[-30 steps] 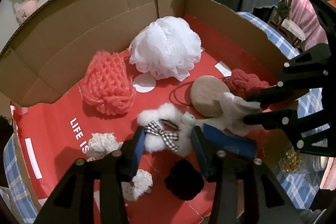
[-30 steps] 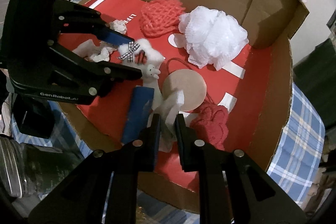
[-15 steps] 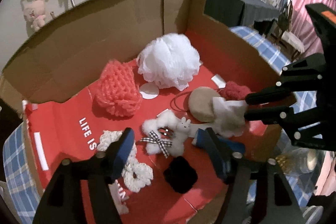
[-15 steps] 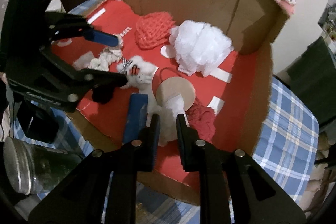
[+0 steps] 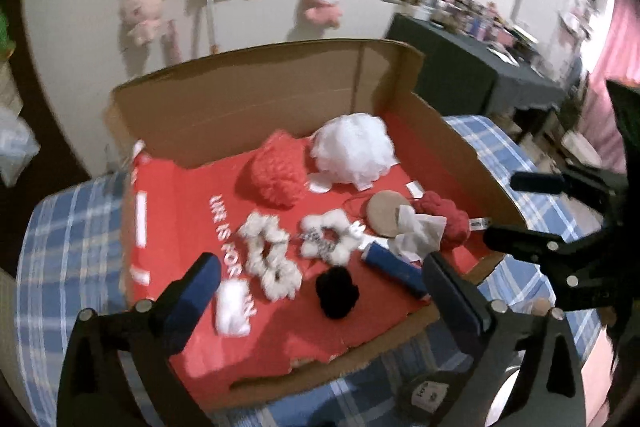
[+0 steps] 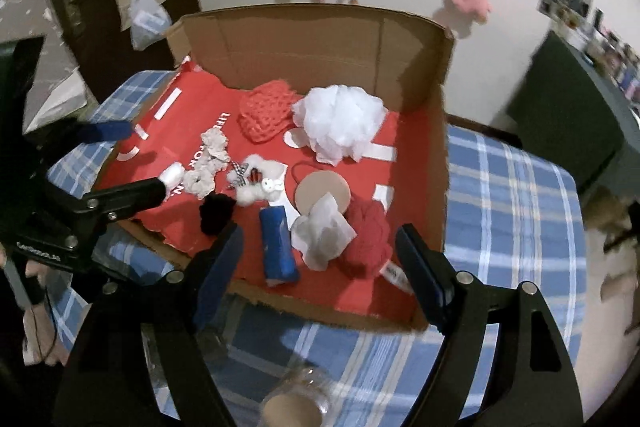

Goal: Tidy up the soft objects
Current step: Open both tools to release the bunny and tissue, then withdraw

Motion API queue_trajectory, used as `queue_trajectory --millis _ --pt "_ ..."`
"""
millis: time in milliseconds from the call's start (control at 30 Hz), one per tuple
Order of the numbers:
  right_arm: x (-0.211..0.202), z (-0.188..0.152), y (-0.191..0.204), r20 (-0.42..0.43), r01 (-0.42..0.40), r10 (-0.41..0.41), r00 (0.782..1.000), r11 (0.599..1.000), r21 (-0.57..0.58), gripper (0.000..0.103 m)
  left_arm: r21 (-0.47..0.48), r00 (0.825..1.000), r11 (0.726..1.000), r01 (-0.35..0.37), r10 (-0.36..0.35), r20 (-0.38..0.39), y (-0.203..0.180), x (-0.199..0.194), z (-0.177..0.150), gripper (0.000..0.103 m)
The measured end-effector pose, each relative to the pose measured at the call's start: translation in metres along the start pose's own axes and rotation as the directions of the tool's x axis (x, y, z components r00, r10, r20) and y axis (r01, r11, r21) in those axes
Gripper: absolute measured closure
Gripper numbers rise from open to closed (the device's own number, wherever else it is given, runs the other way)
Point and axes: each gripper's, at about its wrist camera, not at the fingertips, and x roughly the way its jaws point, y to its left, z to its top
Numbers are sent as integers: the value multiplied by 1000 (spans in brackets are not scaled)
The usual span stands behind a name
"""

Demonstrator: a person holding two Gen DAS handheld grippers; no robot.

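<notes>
Both grippers hang wide and empty, jaws opening – left gripper [image 5: 316,277] low in frame, right gripper [image 6: 318,247] above the white cloth [image 6: 322,237] lying mid-frame in the cardboard box [image 6: 300,43] – so clear the rim cleanly before the next pick.

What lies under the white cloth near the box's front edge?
The white cloth overlaps the tan disc and the dark red yarn ball. Whatever else it covers cannot be seen.
</notes>
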Motion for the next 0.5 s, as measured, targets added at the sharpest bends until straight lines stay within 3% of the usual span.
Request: queue_trajectory --millis 267,500 --pt "13 -14 8 -60 22 -17 998 996 88 25 -189 996 980 -69 56 -75 12 -6 -22 0" --pt "37 -17 13 -108 45 -32 994 992 118 25 -223 985 965 -136 109 -130 15 12 -39 0"
